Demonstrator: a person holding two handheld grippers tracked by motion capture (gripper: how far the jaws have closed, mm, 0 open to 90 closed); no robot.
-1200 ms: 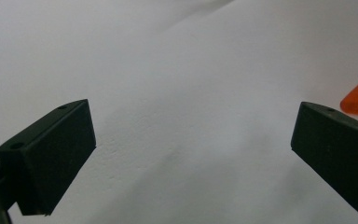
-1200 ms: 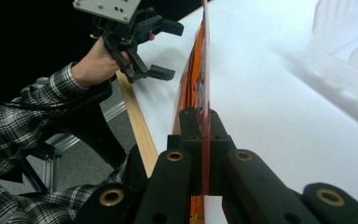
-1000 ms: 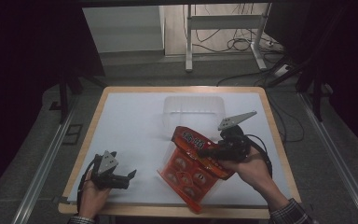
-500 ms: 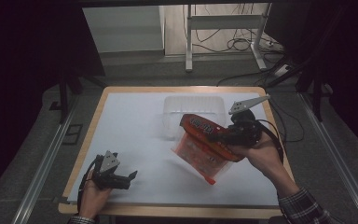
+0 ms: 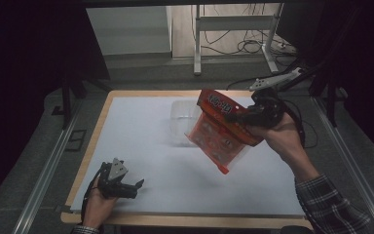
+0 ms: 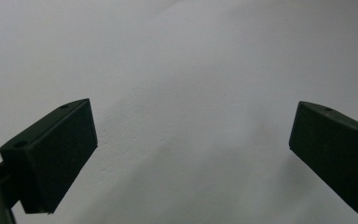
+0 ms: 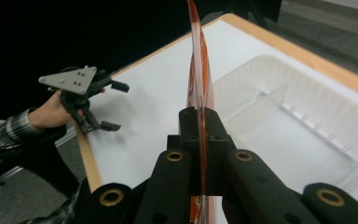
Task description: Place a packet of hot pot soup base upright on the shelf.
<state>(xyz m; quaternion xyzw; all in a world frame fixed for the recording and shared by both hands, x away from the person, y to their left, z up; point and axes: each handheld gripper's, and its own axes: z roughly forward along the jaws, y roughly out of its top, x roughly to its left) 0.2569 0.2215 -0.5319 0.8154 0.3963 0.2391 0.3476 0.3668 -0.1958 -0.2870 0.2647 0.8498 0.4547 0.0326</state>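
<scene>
Holding the orange snack bag (image 5: 220,130) clear of the desk (image 5: 141,126), your right tool (image 5: 238,117) has its jaws clamped tight on the bag's upper edge, so the pack hangs tilted in the air, its lower corner pointing down toward the white surface. In the right gripper view the bag (image 7: 198,70) stands edge-on, pinched between the closed jaws, with the clear plastic tray (image 7: 289,126) just beyond it.

A second ago the bag lay low at the near right of the desk, its bottom about on the surface. Now you have lifted it and carried it toward the far side, so it hangs partly over the near edge of the tray (image 5: 185,122). That suggests the carry is nearly done and the placing comes next: you would bring the bag fully over the tray before letting go.

Your left tool (image 5: 126,185) rests at the near left corner, where it was in the earlier frames, jaws spread wide with nothing but bare desk between them.
</scene>
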